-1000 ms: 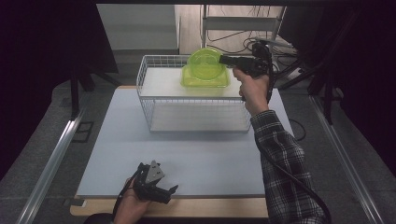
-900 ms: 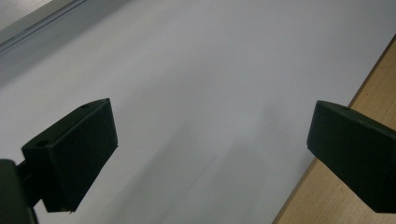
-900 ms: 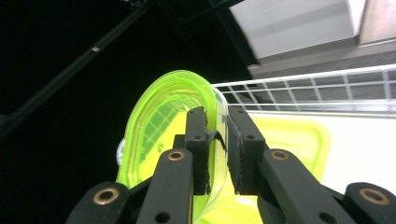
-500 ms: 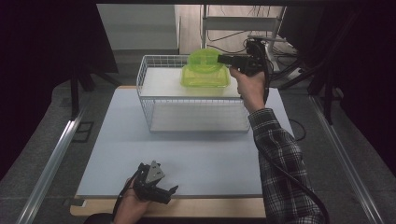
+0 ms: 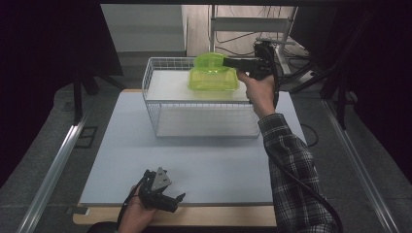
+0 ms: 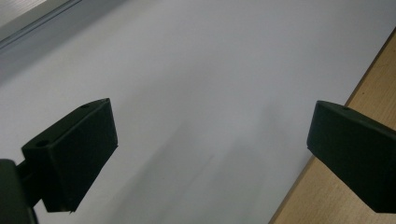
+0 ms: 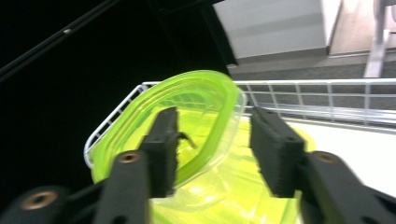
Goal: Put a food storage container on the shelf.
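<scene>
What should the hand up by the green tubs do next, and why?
Probably draw the right gripper back. Its jaws have just been opening, and the upper tub sits tilted in the lower tub inside the basket, its rim between the jaws, seemingly released.

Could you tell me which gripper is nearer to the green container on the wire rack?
The right gripper: its open jaws, just widened, sit at the green container on the wire rack. The left gripper hovers at the table's near edge, far away.

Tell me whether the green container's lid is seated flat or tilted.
Tilted: the translucent green lid leans up off the green plastic container.
</scene>
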`<state>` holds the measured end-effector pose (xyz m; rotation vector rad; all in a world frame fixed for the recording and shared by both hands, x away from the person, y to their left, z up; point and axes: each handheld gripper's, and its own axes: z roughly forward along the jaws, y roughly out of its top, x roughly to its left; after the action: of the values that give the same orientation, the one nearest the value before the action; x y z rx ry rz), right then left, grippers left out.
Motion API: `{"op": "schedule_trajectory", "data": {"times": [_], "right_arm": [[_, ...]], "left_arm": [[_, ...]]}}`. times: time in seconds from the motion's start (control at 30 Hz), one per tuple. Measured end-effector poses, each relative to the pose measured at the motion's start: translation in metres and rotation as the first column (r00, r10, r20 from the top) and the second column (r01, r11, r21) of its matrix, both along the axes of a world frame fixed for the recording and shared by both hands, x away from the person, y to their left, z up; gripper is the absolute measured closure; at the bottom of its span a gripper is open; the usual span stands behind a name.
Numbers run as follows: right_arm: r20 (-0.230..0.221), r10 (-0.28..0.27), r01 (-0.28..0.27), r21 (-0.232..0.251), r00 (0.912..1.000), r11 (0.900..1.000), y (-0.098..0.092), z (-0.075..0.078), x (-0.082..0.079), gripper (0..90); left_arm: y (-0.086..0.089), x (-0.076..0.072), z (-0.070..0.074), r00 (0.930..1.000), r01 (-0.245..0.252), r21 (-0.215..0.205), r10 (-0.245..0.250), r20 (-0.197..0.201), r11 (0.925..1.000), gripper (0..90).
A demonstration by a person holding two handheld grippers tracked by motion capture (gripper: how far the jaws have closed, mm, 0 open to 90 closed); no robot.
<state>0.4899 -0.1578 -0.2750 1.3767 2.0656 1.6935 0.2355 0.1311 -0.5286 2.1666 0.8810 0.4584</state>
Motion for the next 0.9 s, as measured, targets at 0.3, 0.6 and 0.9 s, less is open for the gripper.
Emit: {"op": "schedule_trajectory", "data": {"times": [0.3,0.6,0.9], "right_arm": [[0.055,0.062,-0.058,-0.065,0.9966,0.996,-0.004,0.001,-0.018,21.4],[0.078,0.123,-0.113,-0.129,0.9893,0.985,-0.008,-0.011,-0.035,15.1],[0.097,0.179,-0.161,-0.165,0.9791,0.973,-0.007,-0.022,-0.055,13.5]], "left_arm": [[0.0,0.0,0.0,1.0,-0.002,0.002,0.002,-0.001,1.0,1.5],[-0.001,0.0,0.0,1.0,-0.003,0.004,0.003,0.001,1.0,1.5],[0.0,0.0,0.0,1.0,-0.004,-0.004,0.004,0.0,1.0,1.4]]}}
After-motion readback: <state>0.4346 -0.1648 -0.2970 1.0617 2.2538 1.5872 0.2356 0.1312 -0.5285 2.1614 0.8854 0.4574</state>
